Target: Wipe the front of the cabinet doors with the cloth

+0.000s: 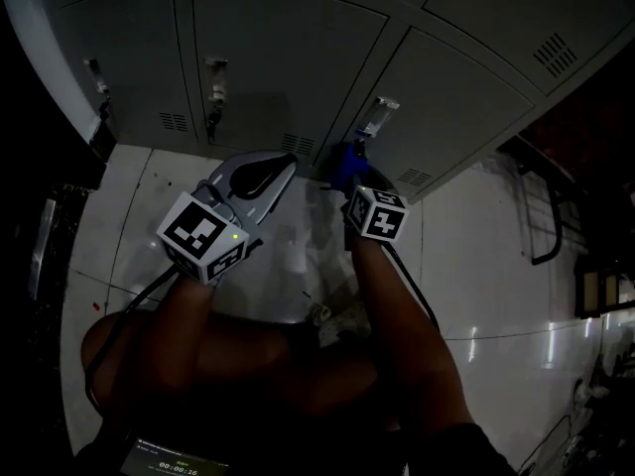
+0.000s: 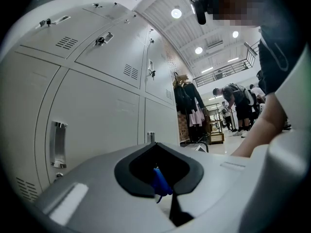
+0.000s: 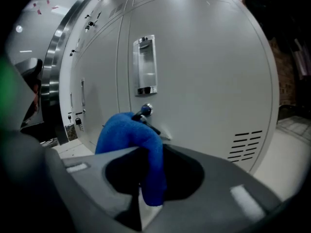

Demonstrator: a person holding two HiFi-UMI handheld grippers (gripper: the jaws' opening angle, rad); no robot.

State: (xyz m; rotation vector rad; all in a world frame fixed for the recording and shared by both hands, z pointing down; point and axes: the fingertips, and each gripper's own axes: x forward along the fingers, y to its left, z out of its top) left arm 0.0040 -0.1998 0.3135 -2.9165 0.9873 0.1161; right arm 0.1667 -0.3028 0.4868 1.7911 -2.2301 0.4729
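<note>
- Cloth (image 3: 131, 135), blue, is clamped in the right gripper (image 3: 142, 203), its fold just beside the lock (image 3: 146, 109) on a lower cabinet door (image 3: 209, 72).
- Left gripper (image 2: 167, 208) hangs near the doors, jaws together, holding nothing.
- No wiped patch shows; judging by that, most of the grey door fronts seem left to do.

Glossy white floor (image 1: 496, 296), hanging clothes (image 2: 187, 98), people standing beyond (image 2: 238, 101), round ceiling lights (image 2: 176, 13)
</note>
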